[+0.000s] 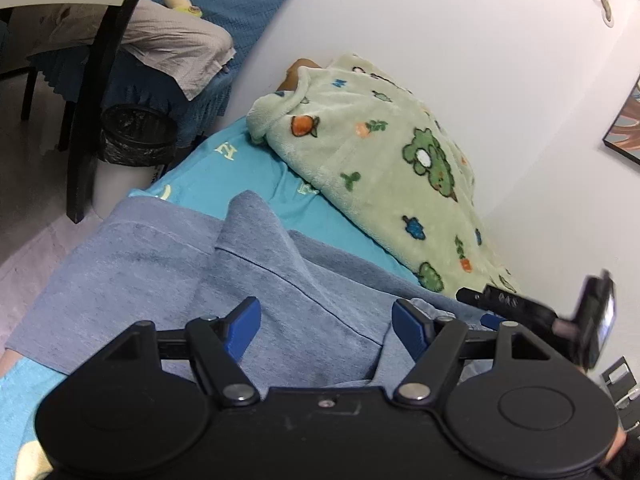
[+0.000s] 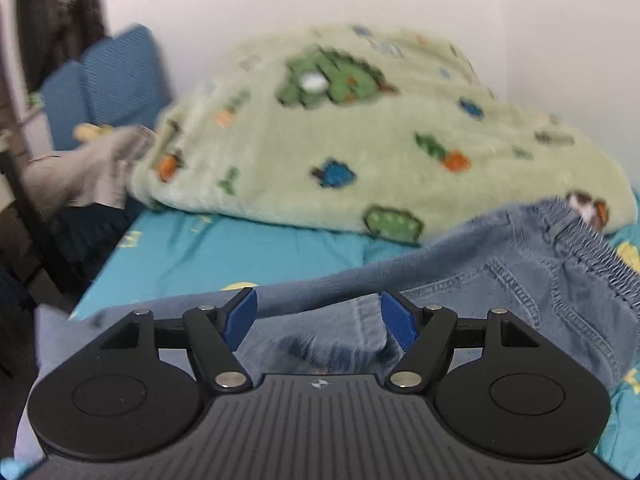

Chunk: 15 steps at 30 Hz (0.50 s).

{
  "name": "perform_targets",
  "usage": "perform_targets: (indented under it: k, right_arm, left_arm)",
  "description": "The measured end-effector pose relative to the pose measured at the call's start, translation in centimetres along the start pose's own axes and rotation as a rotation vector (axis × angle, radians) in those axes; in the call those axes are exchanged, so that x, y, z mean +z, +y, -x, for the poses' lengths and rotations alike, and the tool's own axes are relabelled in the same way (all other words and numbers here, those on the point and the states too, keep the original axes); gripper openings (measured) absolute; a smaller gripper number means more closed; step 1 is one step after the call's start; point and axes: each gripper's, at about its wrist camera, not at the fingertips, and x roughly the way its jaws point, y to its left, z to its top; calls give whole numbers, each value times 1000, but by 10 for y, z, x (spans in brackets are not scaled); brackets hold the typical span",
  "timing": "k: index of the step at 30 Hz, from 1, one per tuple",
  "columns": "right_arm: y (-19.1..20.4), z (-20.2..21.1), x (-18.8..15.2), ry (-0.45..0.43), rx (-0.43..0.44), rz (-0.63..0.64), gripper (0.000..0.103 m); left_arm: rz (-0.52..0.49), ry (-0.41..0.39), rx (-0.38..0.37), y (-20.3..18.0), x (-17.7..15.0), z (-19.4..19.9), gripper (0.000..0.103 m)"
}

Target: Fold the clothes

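Note:
A pair of light blue denim trousers (image 1: 168,272) lies spread on the turquoise bed sheet (image 1: 248,168). My left gripper (image 1: 326,326) is open, just above the trousers' legs, holding nothing. The right gripper's body (image 1: 532,312) shows at the right edge of the left wrist view. In the right wrist view my right gripper (image 2: 318,316) is open and empty over the trousers (image 2: 500,280), with the elastic waistband (image 2: 576,228) to its right.
A green patterned fleece blanket (image 1: 384,168) is heaped against the white wall (image 1: 460,40), also in the right wrist view (image 2: 360,136). Beyond the bed's end stand a black bin (image 1: 136,136), a blue covered chair with grey cloth (image 1: 176,44) and a dark table leg (image 1: 96,92).

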Motion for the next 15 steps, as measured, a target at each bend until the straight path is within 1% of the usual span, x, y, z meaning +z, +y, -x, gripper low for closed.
perform_targets:
  k: [1, 2, 3, 6, 7, 8, 9, 10, 11, 15]
  right_arm:
    - [-7, -12, 5, 34, -17, -38, 70]
    - [-15, -23, 6, 80, -25, -82, 65]
    - [-23, -33, 6, 122, -30, -126, 62]
    - [-39, -50, -5, 221, -9, -239, 56]
    - [-42, -51, -9, 237, -4, -254, 44]
    - [-43, -52, -11, 248, 0, -267, 28]
    - [-41, -47, -12, 238, 5, -270, 23]
    - [-36, -40, -11, 217, 16, -258, 15]
    - [-28, -32, -8, 187, 42, -227, 4]
    - [5, -3, 13, 46, 148, -118, 3]
  left_arm:
    - [-2, 0, 13, 1, 1, -2, 70]
    - [-4, -1, 23, 2, 1, -4, 70]
    - [2, -3, 25, 3, 2, -4, 70]
    - [16, -7, 27, 6, 3, -6, 70]
    - [17, -6, 29, 6, 2, -7, 70]
    - [19, -3, 32, 6, 2, -9, 70]
    - [23, 1, 35, 5, 1, -12, 70]
    - [24, 9, 39, 4, 1, -15, 70]
    - [24, 18, 42, 3, 0, -19, 70]
    - [0, 25, 66, -6, -3, -30, 70]
